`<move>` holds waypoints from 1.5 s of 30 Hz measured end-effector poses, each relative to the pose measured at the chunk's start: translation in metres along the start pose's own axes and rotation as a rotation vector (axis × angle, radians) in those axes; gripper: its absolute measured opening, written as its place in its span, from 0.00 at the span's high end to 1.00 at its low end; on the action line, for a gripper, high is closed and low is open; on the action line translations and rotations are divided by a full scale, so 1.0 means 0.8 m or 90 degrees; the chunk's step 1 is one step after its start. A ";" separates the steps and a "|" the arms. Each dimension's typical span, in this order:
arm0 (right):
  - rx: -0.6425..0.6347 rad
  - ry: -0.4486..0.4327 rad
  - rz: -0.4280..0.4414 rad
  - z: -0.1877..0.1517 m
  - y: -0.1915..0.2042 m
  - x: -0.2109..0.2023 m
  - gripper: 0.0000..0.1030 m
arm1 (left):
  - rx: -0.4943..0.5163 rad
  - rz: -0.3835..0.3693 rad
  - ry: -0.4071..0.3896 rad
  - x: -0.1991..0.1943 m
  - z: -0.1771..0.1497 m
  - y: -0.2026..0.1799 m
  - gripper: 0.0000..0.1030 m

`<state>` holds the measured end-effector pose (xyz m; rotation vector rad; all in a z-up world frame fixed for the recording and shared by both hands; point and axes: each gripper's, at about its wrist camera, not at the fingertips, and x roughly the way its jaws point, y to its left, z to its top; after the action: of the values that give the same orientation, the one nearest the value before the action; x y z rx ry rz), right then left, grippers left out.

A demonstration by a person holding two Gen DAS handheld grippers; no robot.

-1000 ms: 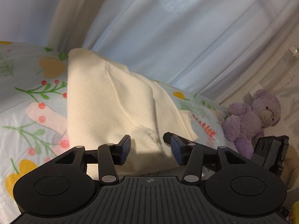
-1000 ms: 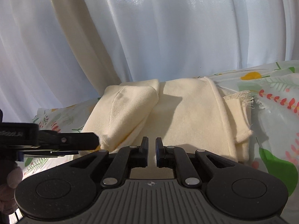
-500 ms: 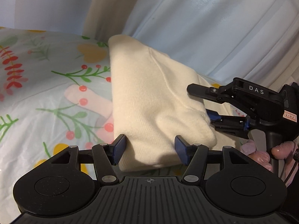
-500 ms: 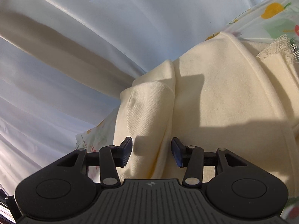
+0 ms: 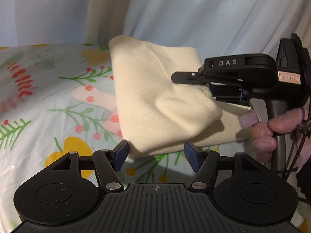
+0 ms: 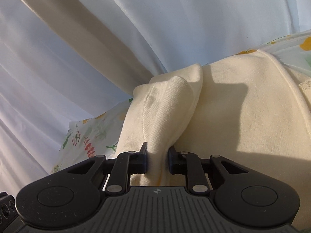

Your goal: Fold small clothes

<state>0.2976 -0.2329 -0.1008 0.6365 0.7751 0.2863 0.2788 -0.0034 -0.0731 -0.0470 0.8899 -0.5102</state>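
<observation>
A cream knit garment (image 5: 155, 101) lies partly folded on a floral sheet (image 5: 48, 101). My left gripper (image 5: 155, 155) is open, its blue pads just short of the garment's near corner, touching nothing. My right gripper (image 6: 157, 157) is shut on a raised fold of the garment (image 6: 165, 112). It also shows in the left wrist view (image 5: 196, 81), coming in from the right with its fingers pinching the fold's edge, held by a gloved hand (image 5: 272, 128).
White and beige curtains (image 5: 175, 9) hang right behind the bed. The floral sheet stretches to the left of the garment. A pink patch (image 5: 93, 99) shows through the sheet beside the garment's left edge.
My right gripper went from shut and empty to open around the fold, then closed on it. My left gripper opened wider and drew back from the garment.
</observation>
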 end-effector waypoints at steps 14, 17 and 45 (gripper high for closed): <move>-0.227 -0.115 -0.126 -0.008 0.058 -0.035 0.86 | -0.113 0.031 0.005 0.013 0.011 0.008 0.44; -0.255 -0.156 -0.172 -0.010 0.055 -0.055 0.87 | -0.126 0.043 0.008 0.015 0.015 0.007 0.43; -0.249 -0.193 -0.281 -0.003 0.001 -0.102 0.87 | -0.087 0.052 0.017 0.029 0.017 -0.022 0.37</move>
<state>0.2400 -0.2688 -0.0559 0.1239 0.5280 -0.0666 0.2938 -0.0314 -0.0768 -0.1277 0.9480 -0.3743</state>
